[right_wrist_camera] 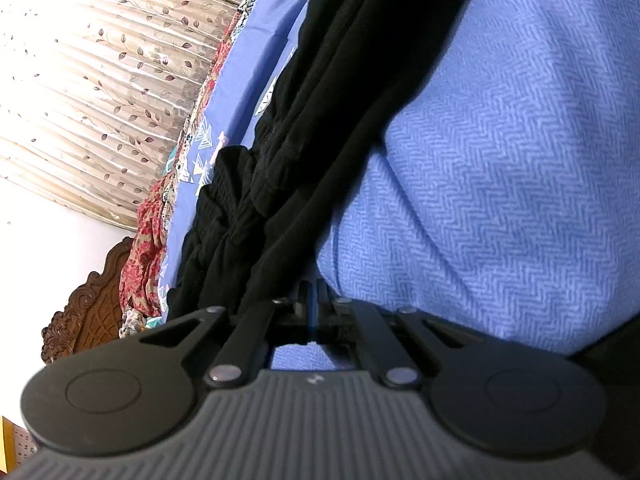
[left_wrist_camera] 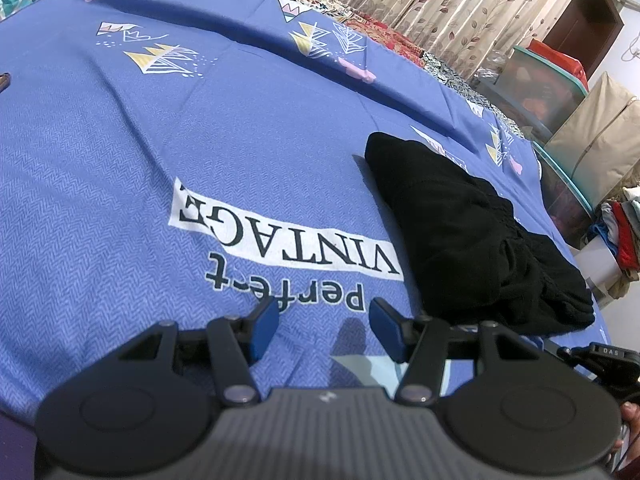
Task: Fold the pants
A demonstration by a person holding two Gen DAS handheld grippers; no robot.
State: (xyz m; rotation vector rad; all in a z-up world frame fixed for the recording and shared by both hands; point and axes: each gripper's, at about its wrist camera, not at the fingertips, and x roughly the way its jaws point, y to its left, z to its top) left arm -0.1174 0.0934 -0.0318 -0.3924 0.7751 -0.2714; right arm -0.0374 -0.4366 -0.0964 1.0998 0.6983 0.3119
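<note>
The black pants (left_wrist_camera: 460, 232) lie folded in a thick bundle on the blue printed bedsheet (left_wrist_camera: 160, 152), to the right of its "VINTAGE" print. My left gripper (left_wrist_camera: 324, 314) hovers over the sheet just left of the bundle's near end, open, with nothing between its blue pads (left_wrist_camera: 264, 326). In the right wrist view the pants (right_wrist_camera: 320, 120) run up from my right gripper (right_wrist_camera: 314, 286). Its jaws are pressed together at the bunched near edge of the cloth. The cloth hides part of the left finger. A bit of the right gripper's body (left_wrist_camera: 604, 356) shows at the bundle's near corner.
A floral quilt (left_wrist_camera: 380, 36) and beige leaf-print curtains (left_wrist_camera: 460, 4) lie beyond the bed's far edge. Plastic storage boxes (left_wrist_camera: 544, 96) and a pile of clothes (left_wrist_camera: 624, 232) stand past the right edge. A carved wooden headboard (right_wrist_camera: 84, 320) shows in the right wrist view.
</note>
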